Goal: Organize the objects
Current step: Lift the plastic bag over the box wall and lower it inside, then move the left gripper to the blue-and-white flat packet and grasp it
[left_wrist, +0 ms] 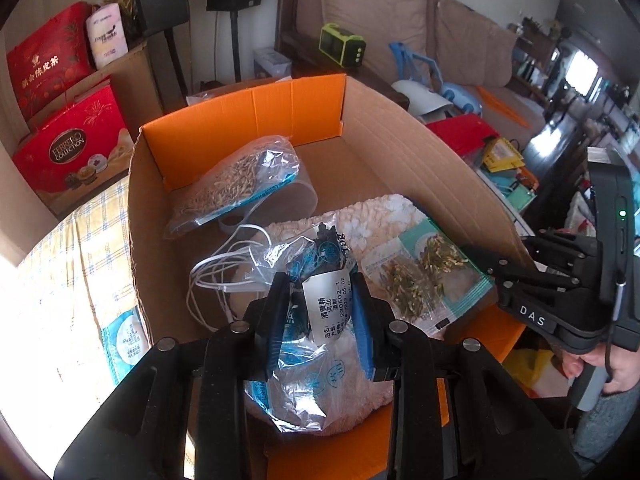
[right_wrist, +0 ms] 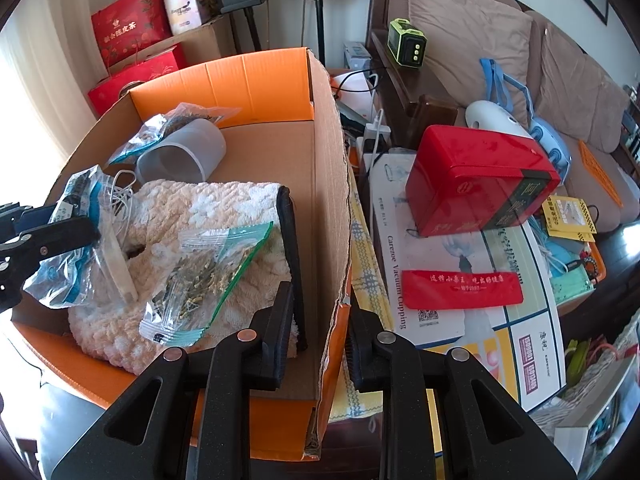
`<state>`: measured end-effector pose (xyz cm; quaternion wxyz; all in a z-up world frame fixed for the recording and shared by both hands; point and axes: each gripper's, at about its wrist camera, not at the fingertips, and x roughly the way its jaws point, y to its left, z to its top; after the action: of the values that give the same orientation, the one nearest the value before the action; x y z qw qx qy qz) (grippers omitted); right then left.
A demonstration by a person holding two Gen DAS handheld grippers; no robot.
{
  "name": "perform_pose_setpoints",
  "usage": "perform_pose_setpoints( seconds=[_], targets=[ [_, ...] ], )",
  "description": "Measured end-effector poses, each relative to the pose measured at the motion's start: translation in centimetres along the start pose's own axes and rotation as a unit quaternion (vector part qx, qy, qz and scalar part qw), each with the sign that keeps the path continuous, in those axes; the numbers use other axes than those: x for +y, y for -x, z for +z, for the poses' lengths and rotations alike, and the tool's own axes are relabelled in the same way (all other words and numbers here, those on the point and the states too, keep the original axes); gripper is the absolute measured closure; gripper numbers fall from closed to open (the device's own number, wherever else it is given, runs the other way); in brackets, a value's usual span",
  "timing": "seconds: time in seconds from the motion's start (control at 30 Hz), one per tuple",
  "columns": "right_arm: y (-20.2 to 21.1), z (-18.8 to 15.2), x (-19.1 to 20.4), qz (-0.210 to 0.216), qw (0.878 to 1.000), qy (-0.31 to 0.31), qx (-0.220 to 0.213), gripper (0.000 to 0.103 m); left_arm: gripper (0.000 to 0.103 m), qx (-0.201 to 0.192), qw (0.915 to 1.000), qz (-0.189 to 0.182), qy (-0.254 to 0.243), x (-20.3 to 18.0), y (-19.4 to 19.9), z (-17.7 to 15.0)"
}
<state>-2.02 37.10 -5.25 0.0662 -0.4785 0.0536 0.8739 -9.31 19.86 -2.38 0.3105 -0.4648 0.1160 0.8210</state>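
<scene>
Clear labelled bag (left_wrist: 320,312) between left tongs (left_wrist: 320,320), above box (left_wrist: 240,120)

the cardboard box (right_wrist: 324,184) is matt and corrugated, its flaps faced in orange. the towel (right_wrist: 224,208) is nubby, soft cloth. the herb bag (left_wrist: 320,280) is crinkled, glossy clear plastic with a paper label. the red tin (right_wrist: 476,176) shines. the cup (right_wrist: 180,160) is frosted plastic.

Left hand-held gripper (left_wrist: 320,304) angled steeply down, jaws nearly closed, pads (left_wrist: 362,320) pinching a clear plastic bag (left_wrist: 316,280). Right hand-held gripper (right_wrist: 316,344) also pitched steeply down, jaws narrow, one finger (right_wrist: 276,344) either side of the cardboard box (right_wrist: 332,200) wall, clamping it. Bare hand (left_wrist: 608,372) wrapped round the right handle, sleeve below.
</scene>
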Motion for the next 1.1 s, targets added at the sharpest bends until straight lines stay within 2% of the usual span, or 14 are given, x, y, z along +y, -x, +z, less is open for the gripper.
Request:
perform_pose_setpoints(
  seconds=[0.17, 0.23, 0.3, 0.37, 0.7, 0.8, 1.1],
  targets=[
    [0.0, 0.0, 0.0, 0.0, 1.0, 0.0, 0.0, 0.079, 0.073, 0.012, 0.9999, 0.006, 0.007, -0.2, -1.3, 0.6],
    [0.0, 0.0, 0.0, 0.0, 1.0, -0.001, 0.001, 0.079, 0.067, 0.013, 0.9998, 0.005, 0.013, -0.1, -1.3, 0.7],
    [0.1, -0.1, 0.0, 0.001, 1.0, -0.001, 0.0, 0.079, 0.049, 0.005, 0.9998, 0.001, 0.02, 0.1, -0.9, 0.6],
    [0.1, -0.1, 0.0, 0.002, 1.0, -0.001, 0.0, 0.079, 0.044, -0.004, 0.9997, -0.003, 0.025, 0.4, -0.2, 0.4],
    [0.3, -0.1, 0.1, 0.0, 1.0, -0.001, 0.0, 0.078, 0.034, -0.037, 0.9975, -0.013, 0.058, 2.6, 3.9, 0.2],
    [0.3, -0.1, 0.0, 0.0, 1.0, 0.0, 0.002, 0.078, 0.029, -0.046, 0.9972, -0.005, 0.06, 2.9, 4.9, 0.0],
    [0.3, -0.1, 0.0, 0.0, 1.0, 0.001, 0.002, 0.078, 0.027, -0.061, 0.9953, 0.022, 0.072, 4.5, 6.6, -1.4]
  ],
)
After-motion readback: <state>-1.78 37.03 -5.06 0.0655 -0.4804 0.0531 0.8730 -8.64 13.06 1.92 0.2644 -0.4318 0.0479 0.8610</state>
